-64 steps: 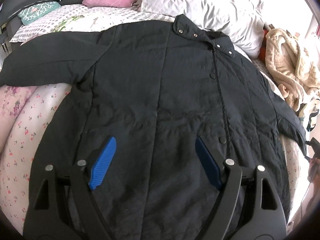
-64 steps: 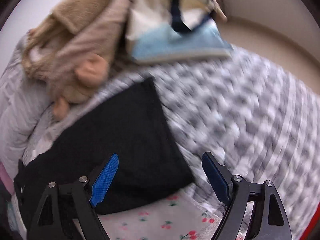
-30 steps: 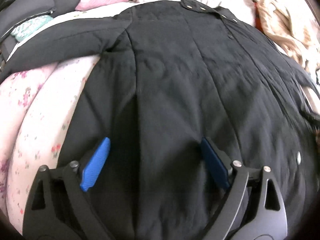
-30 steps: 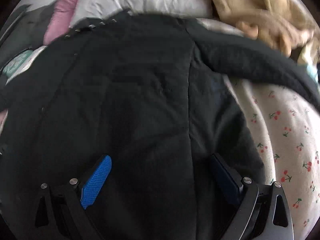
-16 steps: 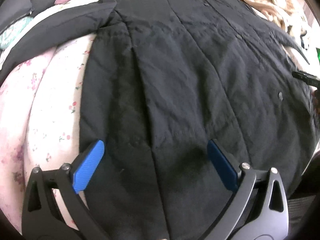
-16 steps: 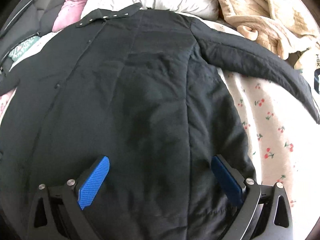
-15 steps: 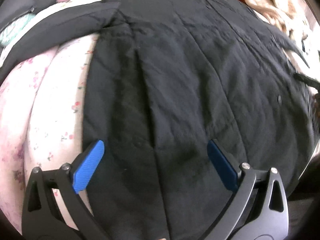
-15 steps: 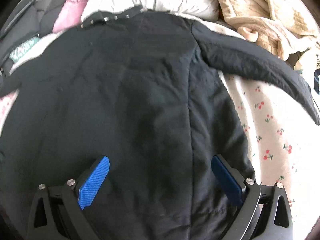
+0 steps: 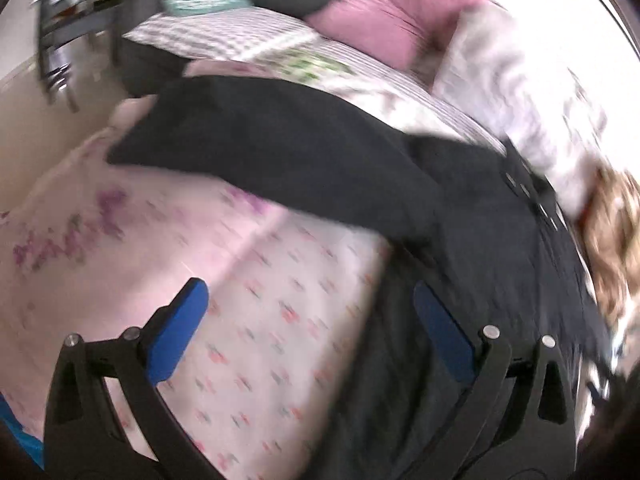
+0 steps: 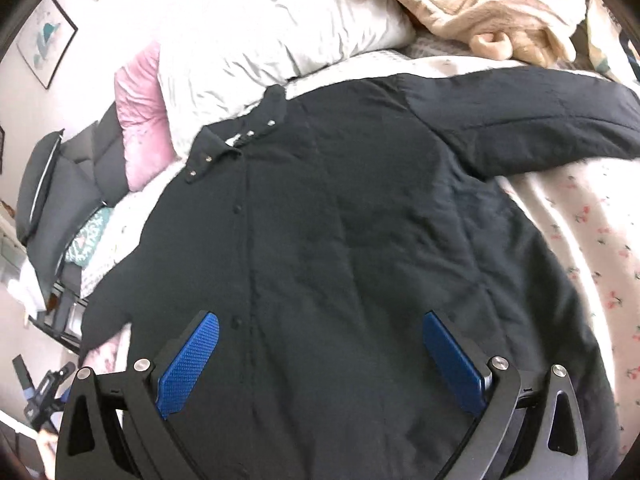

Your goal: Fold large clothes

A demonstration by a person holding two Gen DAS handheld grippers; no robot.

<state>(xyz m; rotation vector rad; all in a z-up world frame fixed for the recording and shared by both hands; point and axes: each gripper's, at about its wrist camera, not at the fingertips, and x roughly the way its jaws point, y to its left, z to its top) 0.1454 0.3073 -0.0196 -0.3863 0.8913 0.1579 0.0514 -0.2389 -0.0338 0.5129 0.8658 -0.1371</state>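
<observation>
A large black coat (image 10: 352, 232) lies spread face up on the bed, collar (image 10: 240, 136) toward the pillows, both sleeves out. My right gripper (image 10: 320, 340) is open and empty above the coat's lower front. My left gripper (image 9: 308, 308) is open and empty above the floral bedding (image 9: 256, 320), just below the coat's left sleeve (image 9: 260, 148). The coat body (image 9: 500, 280) fills the right of the blurred left wrist view. The right sleeve (image 10: 520, 120) reaches to the right edge.
A white pillow (image 10: 280, 28) and pink pillow (image 10: 140, 112) lie at the head. A beige fleece garment (image 10: 500, 0) is piled at the upper right. A dark jacket (image 10: 60, 184) and a teal patterned item (image 10: 88, 240) lie left. Floral bedding (image 10: 580, 248) shows right of the coat.
My left gripper has swung left, from over the coat's body to over the bedding by the left sleeve. My right gripper has shifted slightly toward the button line. Both stay open.
</observation>
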